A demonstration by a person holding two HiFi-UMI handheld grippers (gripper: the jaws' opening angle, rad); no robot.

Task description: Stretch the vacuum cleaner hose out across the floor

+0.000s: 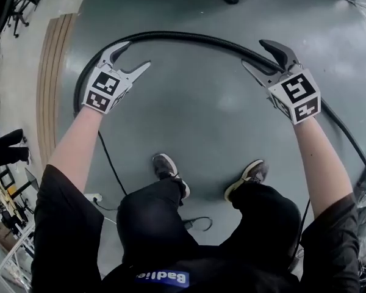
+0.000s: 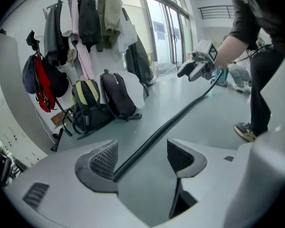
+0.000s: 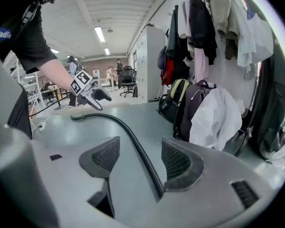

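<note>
A black ribbed vacuum hose [image 1: 171, 35] lies in a wide arc on the grey floor, from the far left round to the right and on toward the lower right. My left gripper [image 1: 136, 55] is open at the arc's left part. In the left gripper view the hose [image 2: 171, 120] runs between its jaws, close to the left pad, and neither pad presses on it. My right gripper [image 1: 254, 54] is open at the arc's right part. The hose [image 3: 133, 137] passes between its jaws beside the right pad, which does not squeeze it.
The person's shoes [image 1: 166, 166] stand behind the grippers. A thin black cable [image 1: 110, 163] leads to a white power strip [image 1: 93, 197]. A wooden strip [image 1: 49, 84] lines the floor's left edge. Backpacks [image 2: 88, 106] and hanging coats [image 2: 85, 23] stand beyond the hose.
</note>
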